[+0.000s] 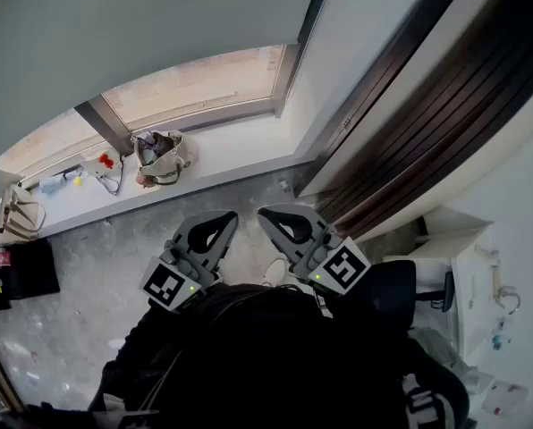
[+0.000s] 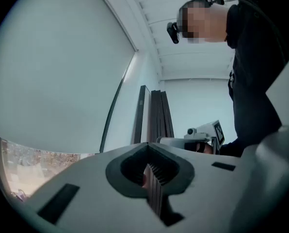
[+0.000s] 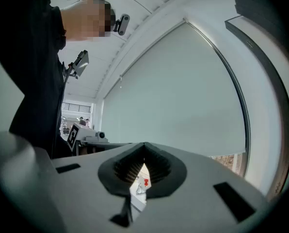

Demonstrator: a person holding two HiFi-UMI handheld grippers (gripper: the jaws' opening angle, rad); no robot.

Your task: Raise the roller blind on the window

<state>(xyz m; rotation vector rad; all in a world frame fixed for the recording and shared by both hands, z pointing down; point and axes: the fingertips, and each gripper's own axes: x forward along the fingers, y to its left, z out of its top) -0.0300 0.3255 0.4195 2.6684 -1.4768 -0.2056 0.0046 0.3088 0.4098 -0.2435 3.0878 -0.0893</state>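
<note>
The pale grey roller blind [image 1: 114, 25] covers most of the window and leaves a low strip of glass [image 1: 195, 83] bare above the white sill [image 1: 240, 150]. Both grippers are held level in front of the person's dark torso and point towards the sill. My left gripper [image 1: 224, 218] is shut with nothing between its jaws. My right gripper [image 1: 268, 213] is shut and empty too. In the left gripper view the blind [image 2: 62, 72] fills the left side beyond the closed tips [image 2: 147, 145]. The right gripper view shows the blind [image 3: 183, 96] ahead of its closed tips [image 3: 144, 145].
A beige handbag [image 1: 159, 155] and small items lie on the sill, with a tan bag [image 1: 16, 213] at the far left. Dark wooden panels [image 1: 427, 123] stand at the right. A black chair [image 1: 410, 286] is beside the person and a black box [image 1: 25, 271] sits on the floor.
</note>
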